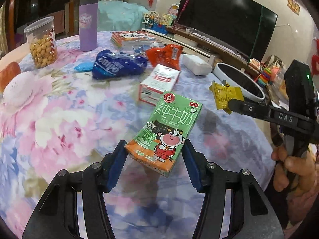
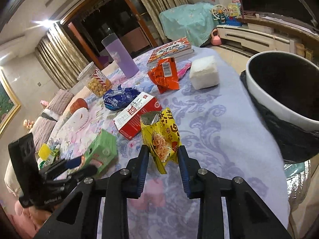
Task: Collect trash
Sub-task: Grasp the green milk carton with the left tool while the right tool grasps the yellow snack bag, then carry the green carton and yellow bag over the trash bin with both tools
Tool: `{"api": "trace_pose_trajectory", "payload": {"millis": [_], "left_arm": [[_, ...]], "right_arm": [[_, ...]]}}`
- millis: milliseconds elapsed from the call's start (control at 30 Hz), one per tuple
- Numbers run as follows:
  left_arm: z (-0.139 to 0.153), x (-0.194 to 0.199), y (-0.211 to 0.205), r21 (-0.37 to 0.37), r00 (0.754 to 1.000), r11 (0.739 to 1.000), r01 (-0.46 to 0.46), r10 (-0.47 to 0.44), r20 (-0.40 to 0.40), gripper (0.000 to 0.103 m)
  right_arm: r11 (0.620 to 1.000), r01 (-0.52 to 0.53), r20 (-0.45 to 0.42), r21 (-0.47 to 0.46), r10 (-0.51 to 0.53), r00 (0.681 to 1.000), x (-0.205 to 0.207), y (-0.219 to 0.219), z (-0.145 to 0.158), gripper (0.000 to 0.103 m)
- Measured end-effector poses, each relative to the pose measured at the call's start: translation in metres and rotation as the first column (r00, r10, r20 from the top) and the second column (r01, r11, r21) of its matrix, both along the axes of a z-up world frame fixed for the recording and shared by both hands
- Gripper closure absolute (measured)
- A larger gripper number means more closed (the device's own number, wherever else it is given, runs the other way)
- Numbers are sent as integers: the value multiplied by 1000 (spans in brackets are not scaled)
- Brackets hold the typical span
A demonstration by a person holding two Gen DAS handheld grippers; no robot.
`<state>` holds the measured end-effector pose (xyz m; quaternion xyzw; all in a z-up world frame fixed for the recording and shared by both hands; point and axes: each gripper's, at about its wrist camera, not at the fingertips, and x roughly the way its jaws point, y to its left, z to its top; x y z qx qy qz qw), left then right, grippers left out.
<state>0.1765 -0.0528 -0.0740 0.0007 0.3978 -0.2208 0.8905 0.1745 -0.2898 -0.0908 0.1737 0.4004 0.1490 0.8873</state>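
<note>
The milk carton (image 1: 169,131) hangs above the table (image 1: 59,119) clamped in the left gripper (image 1: 154,149), the right gripper (image 2: 163,155) pinching a yellow wrapper (image 2: 161,135); carry both level over the bin (image 2: 279,91) before letting go.

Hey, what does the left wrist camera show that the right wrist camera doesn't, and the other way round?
Only the left wrist view shows the TV, the milk carton's printed front, and a hand gripping the right tool.

Only the right wrist view shows the curtains, the dark doorway and the yellow wrapper's printed face.

Both show the floral table, bin, red box, orange wrapper, blue bag, purple bottle, snack jar and books. The left claw holds the carton, the right claw the yellow wrapper.
</note>
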Motion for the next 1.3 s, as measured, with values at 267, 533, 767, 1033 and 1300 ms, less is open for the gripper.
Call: {"api": "trace_pose_trajectory", "payload": {"millis": [267, 533, 767, 1033, 1300], "left_arm": [[9, 1, -34, 14, 1000, 1000, 3, -3, -7, 47], [19, 2, -71, 3, 999, 999, 48, -48, 8, 47], [31, 3, -107, 0, 995, 995, 97, -97, 31, 47], [35, 11, -140, 6, 990, 991, 133, -133, 37, 47], [43, 25, -169, 14, 987, 988, 156, -156, 45, 47]], "right_arm": [[999, 48, 24, -1, -48, 999, -19, -22, 8, 73], [993, 120, 47, -8, -120, 992, -37, -58, 18, 73], [983, 183, 68, -17, -182, 981, -46, -89, 26, 73], [973, 232, 84, -15, -230, 970, -49, -120, 34, 73], [964, 264, 87, -26, -261, 961, -41, -143, 36, 73]]}}
